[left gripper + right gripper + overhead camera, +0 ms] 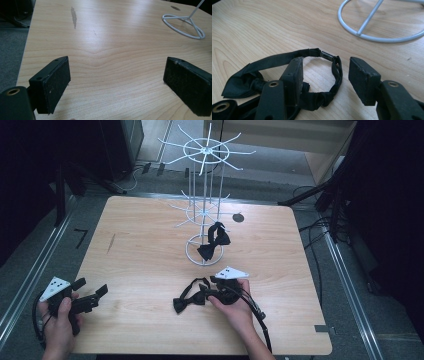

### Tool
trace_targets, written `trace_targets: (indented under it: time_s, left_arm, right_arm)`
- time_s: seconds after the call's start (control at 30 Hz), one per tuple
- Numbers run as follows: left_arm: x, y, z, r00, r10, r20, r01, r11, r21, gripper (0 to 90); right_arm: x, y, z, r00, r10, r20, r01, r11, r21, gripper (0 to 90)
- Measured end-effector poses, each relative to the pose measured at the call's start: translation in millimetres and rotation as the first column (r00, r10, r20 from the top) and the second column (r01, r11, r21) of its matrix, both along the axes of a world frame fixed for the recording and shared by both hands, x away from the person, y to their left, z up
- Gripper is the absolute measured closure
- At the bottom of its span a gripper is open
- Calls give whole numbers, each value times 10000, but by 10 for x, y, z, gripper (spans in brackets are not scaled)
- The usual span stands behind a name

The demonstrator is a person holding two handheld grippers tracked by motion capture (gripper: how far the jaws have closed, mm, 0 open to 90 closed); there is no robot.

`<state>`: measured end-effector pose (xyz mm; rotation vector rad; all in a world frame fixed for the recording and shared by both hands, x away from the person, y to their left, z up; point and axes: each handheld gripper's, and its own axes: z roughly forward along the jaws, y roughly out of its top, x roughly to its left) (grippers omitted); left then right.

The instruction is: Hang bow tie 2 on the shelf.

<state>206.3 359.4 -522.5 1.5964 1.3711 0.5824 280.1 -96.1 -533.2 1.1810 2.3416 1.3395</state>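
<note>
A black bow tie (186, 301) lies on the wooden table (140, 260) near the front, its strap curled in a loop. My right gripper (211, 288) rests at that loop with its jaws open. In the right gripper view the strap (337, 72) runs between the jaws, the left jaw sits over the loop, and neither pad presses on it; the bow (240, 83) lies at the left. My right gripper (325, 67) holds nothing. A second black bow tie (214, 241) hangs low on the white wire rack (205, 155). My left gripper (91, 287) (117, 65) stands open over bare wood.
The rack's ring base (202, 255) (374, 38) (183, 32) stands mid-table, just beyond the right gripper. A dark round mark (238, 217) lies behind the rack. Dark stands and cables (320, 230) surround the table on the grey floor.
</note>
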Motion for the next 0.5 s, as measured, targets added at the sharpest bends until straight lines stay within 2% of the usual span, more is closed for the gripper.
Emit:
trace_targets:
  time_s: [0.37,0.47,0.5]
  left_arm:
    - [2,0,-1,10000,-13,-6,13,10000,-25,78]
    - [2,0,-1,10000,-18,-7,18,10000,-26,77]
    - [2,0,-1,10000,-17,-8,17,10000,-25,78]
  right_arm:
    - [24,65,-82,9994,42,-346,-53,9995,-320,467]
    - [27,70,-88,9990,51,-437,-63,9996,-283,516]
    - [30,65,-87,9990,40,-451,-54,9995,-301,564]
